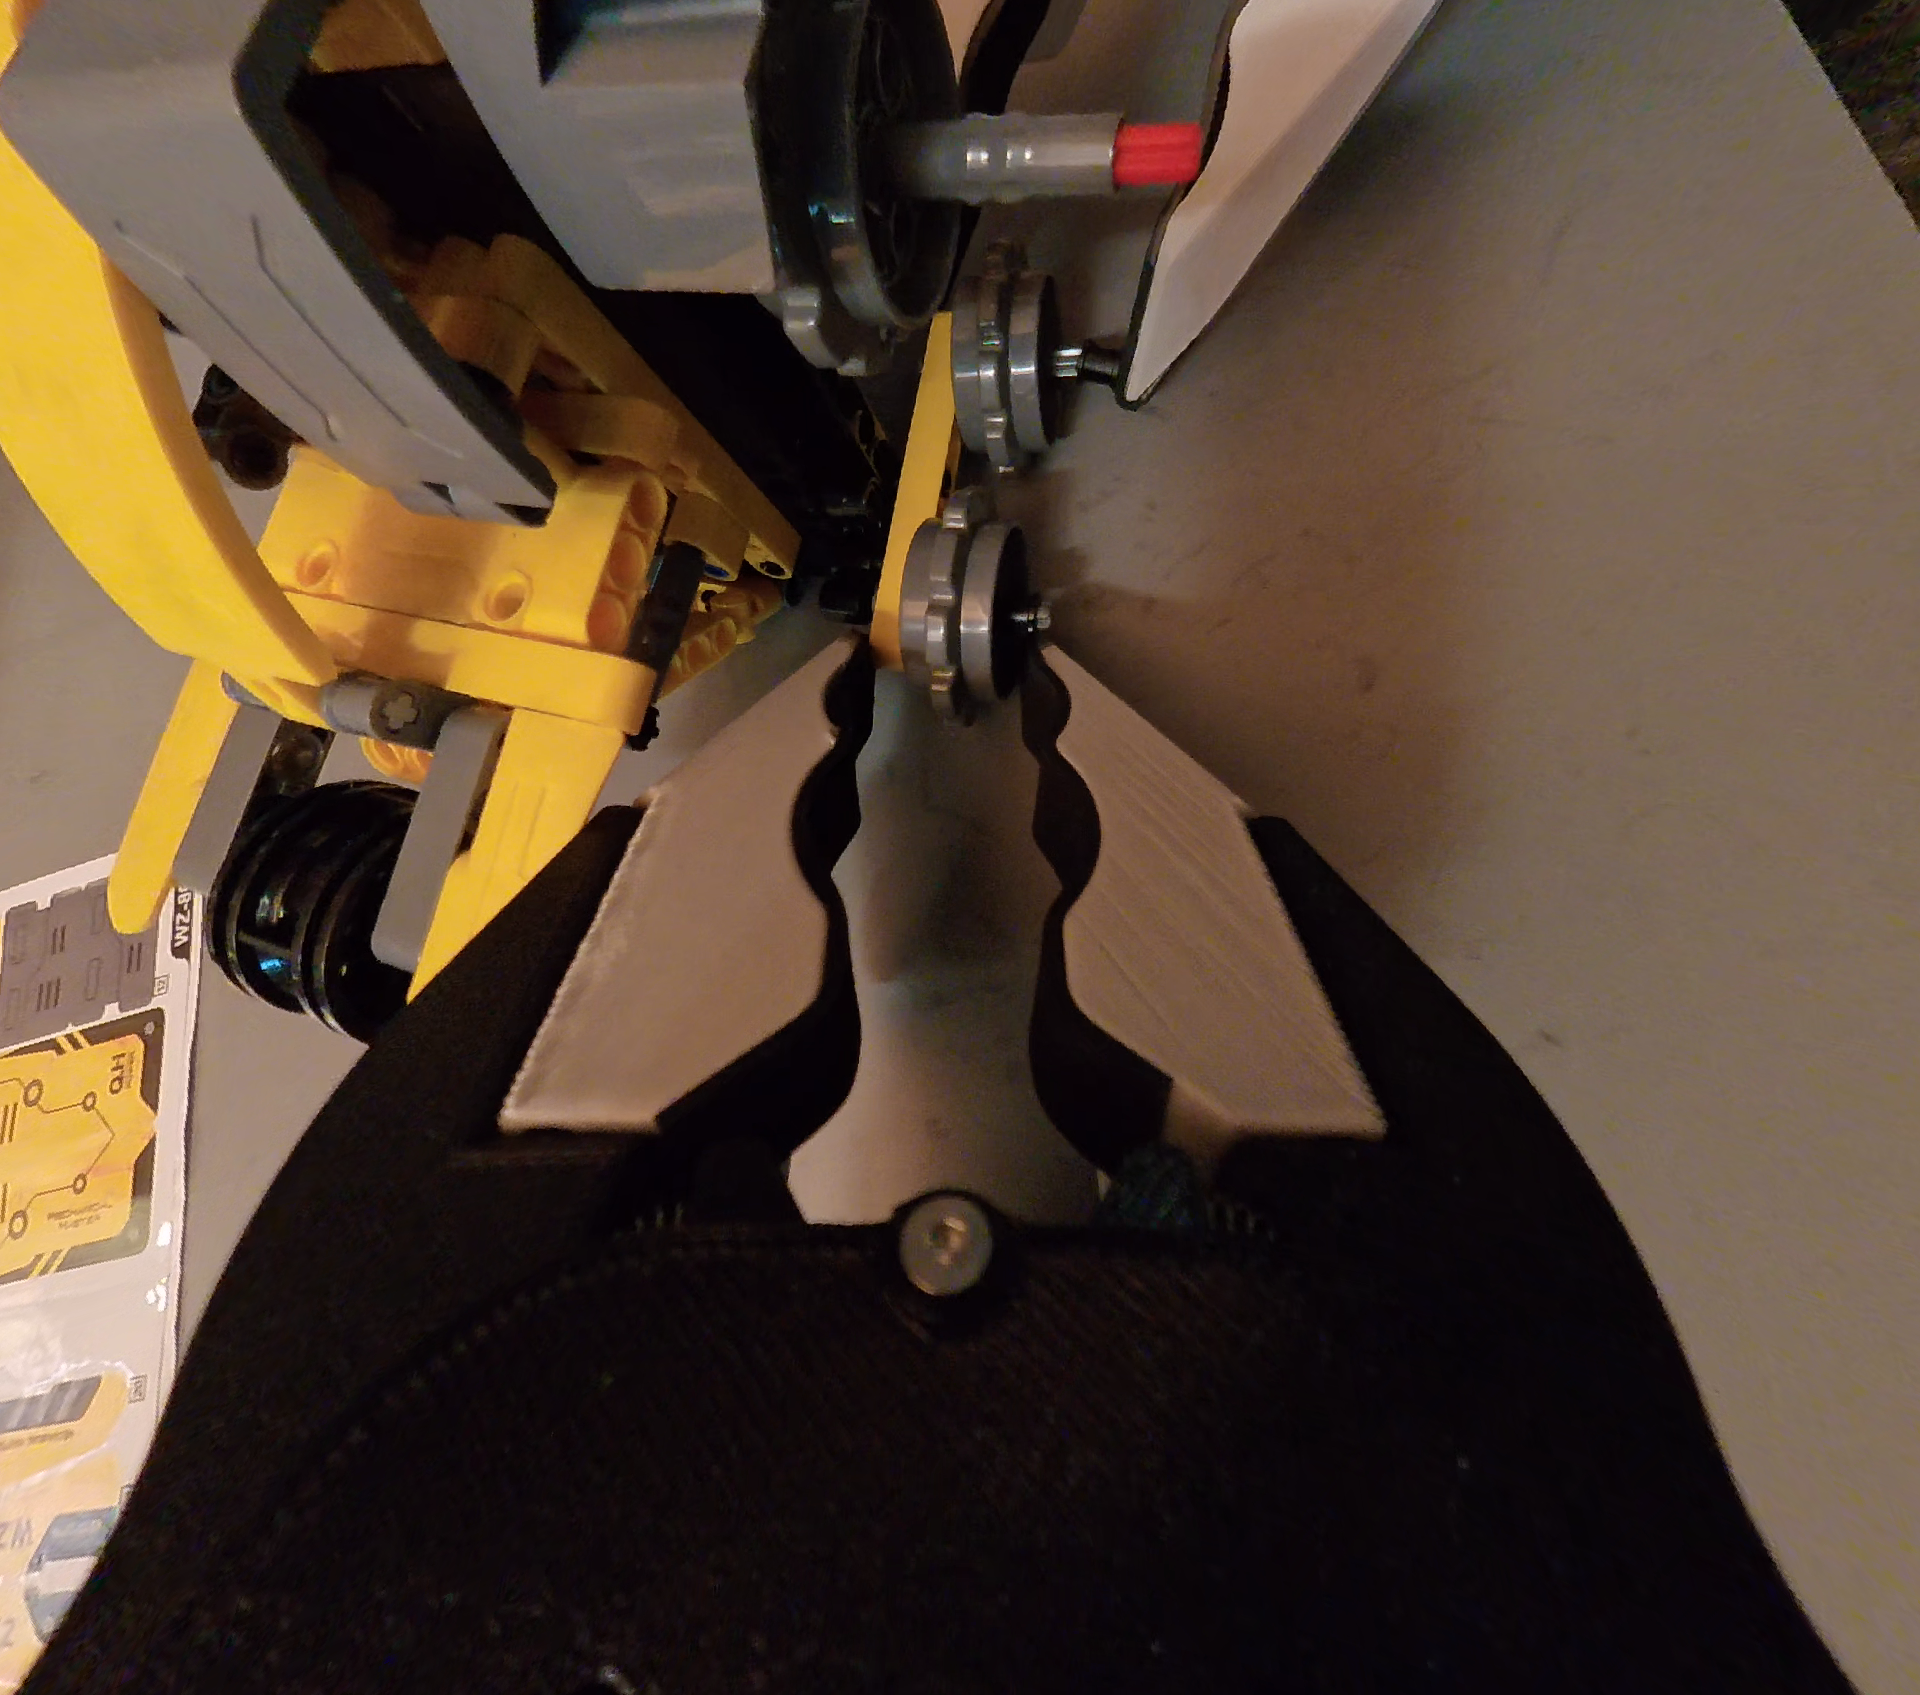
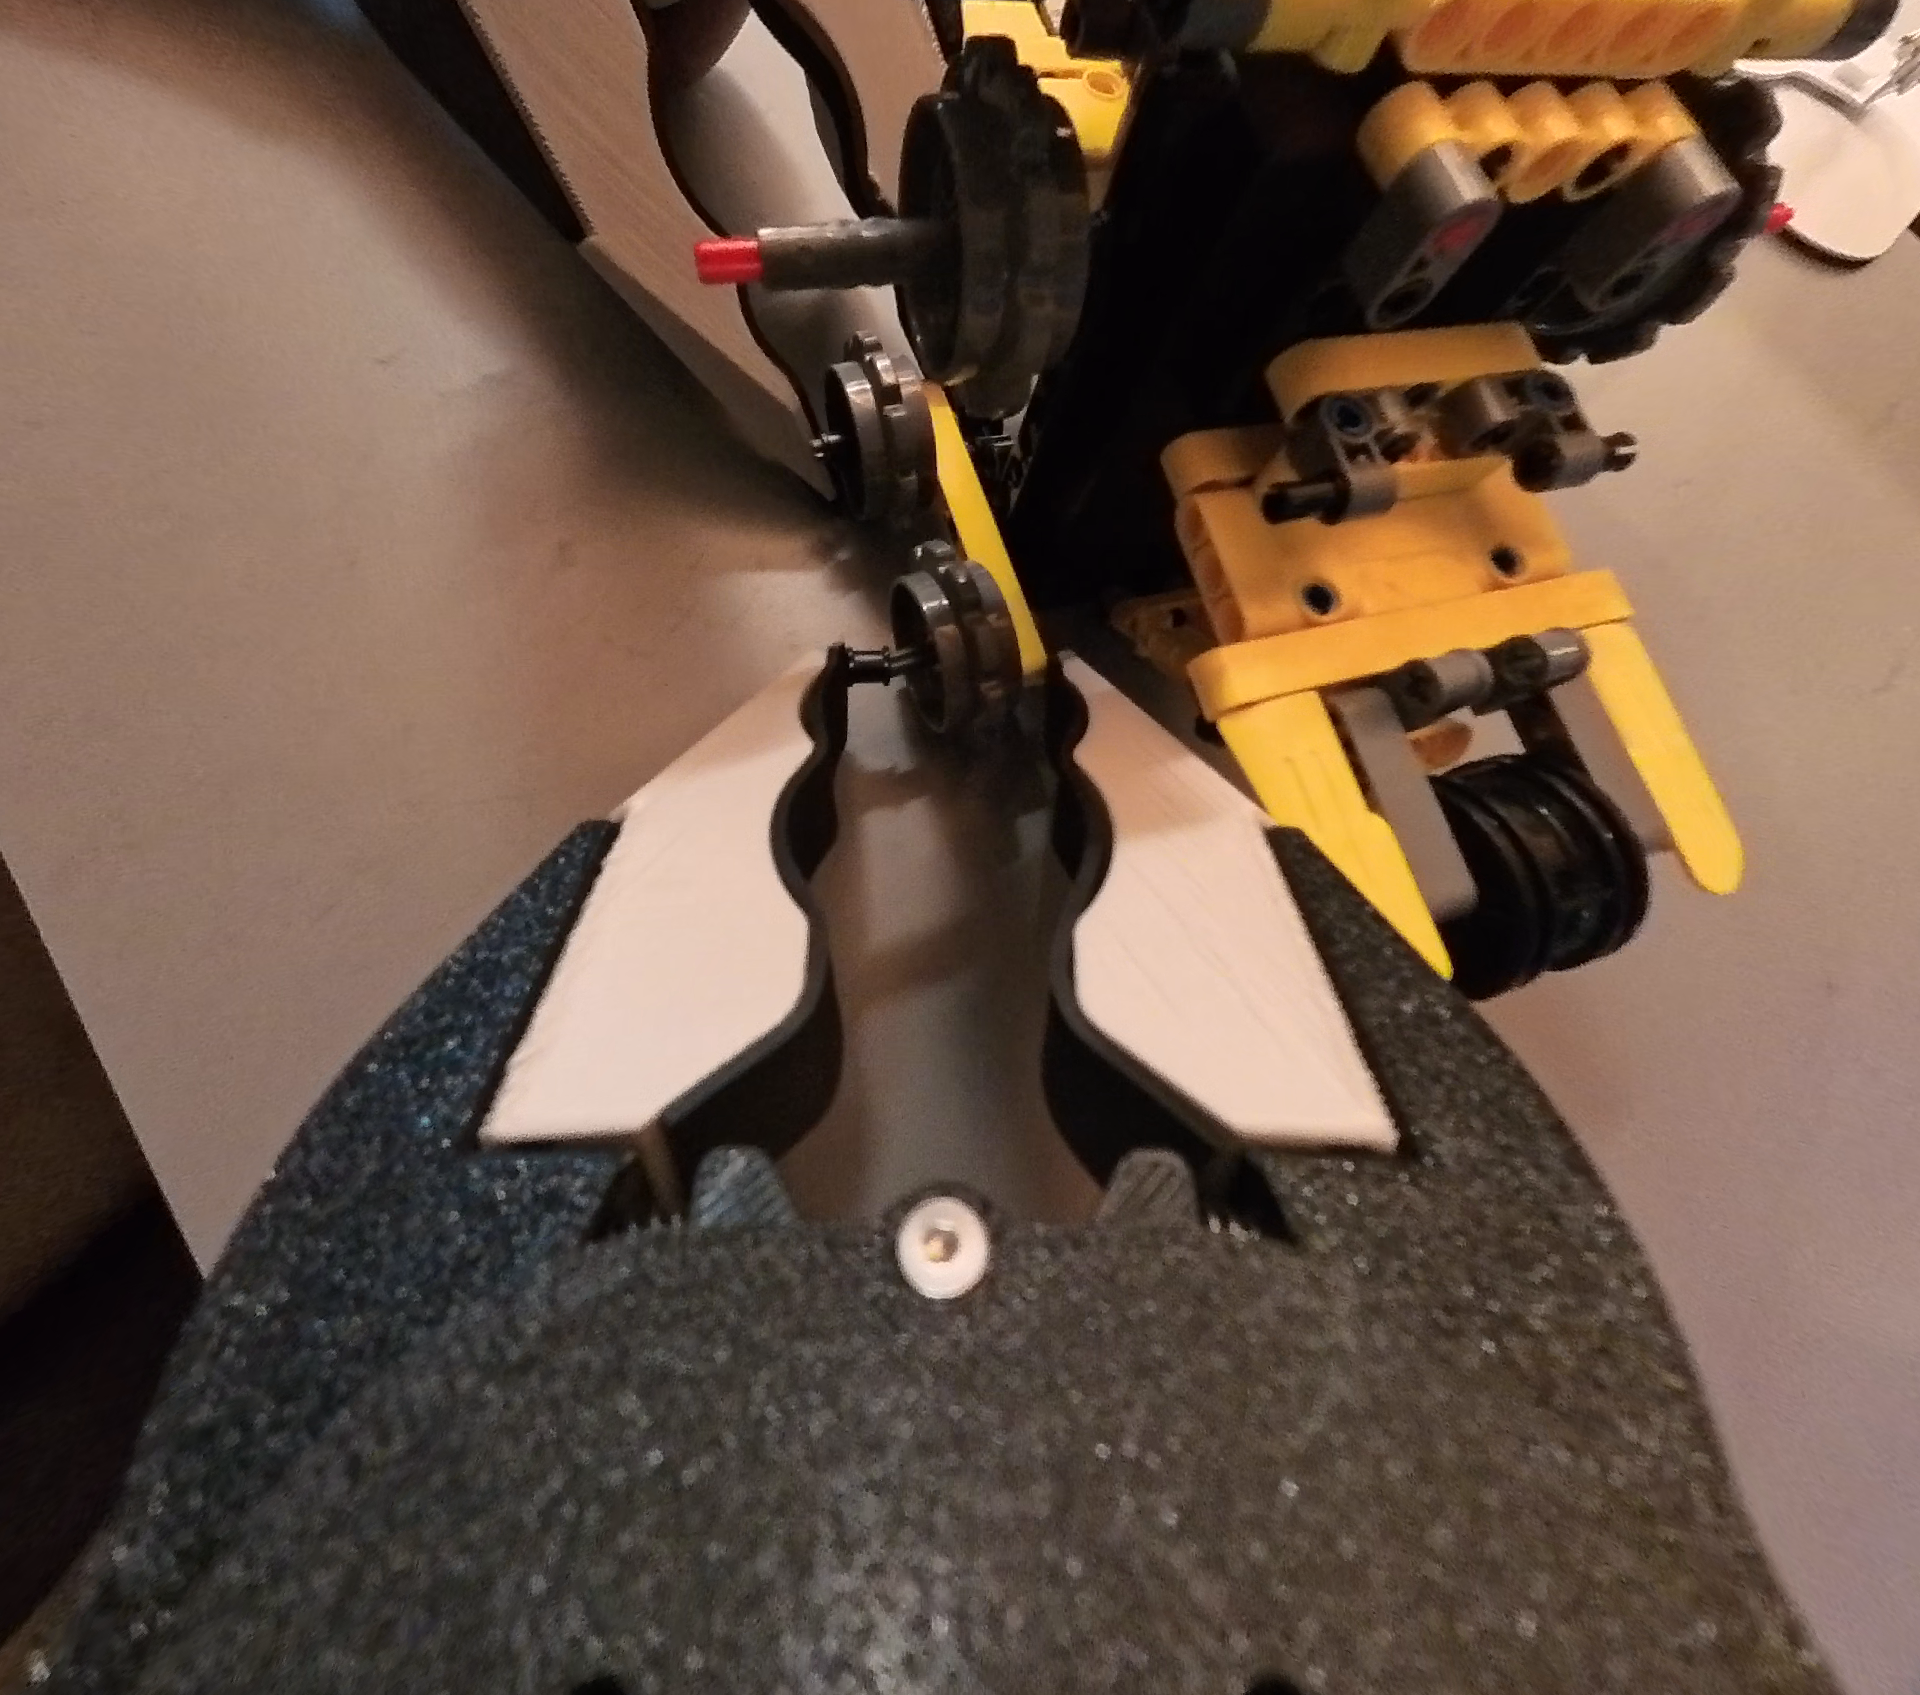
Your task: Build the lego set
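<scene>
The yellow brick-built vehicle model (image 1: 436,523) lies on the grey table (image 1: 1455,606), occupying the left and far part of the left wrist view and the far right of the right wrist view. It is assembled from yellow studless beams, grey panels and black pins; a black pulley wheel (image 1: 312,897) sits between two yellow prongs at its near end. A large black disc (image 1: 883,139) carries a grey axle with a red tip (image 1: 1155,151), and two small grey toothed wheels (image 1: 971,606) on a yellow strip project from its side. To the far left on the table lies a printed sheet (image 1: 83,1178). The left gripper (image 1: 940,669) points forward, its white ribbed fingers with wavy black inner edges set slightly apart, the tips flanking the nearer toothed wheel; whether they clamp it cannot be determined. The right gripper (image 2: 945,679) has a speckled black body and stands likewise, slightly parted, its left tip at the wheel's black pin (image 2: 868,658); a firm grasp cannot be confirmed.
</scene>
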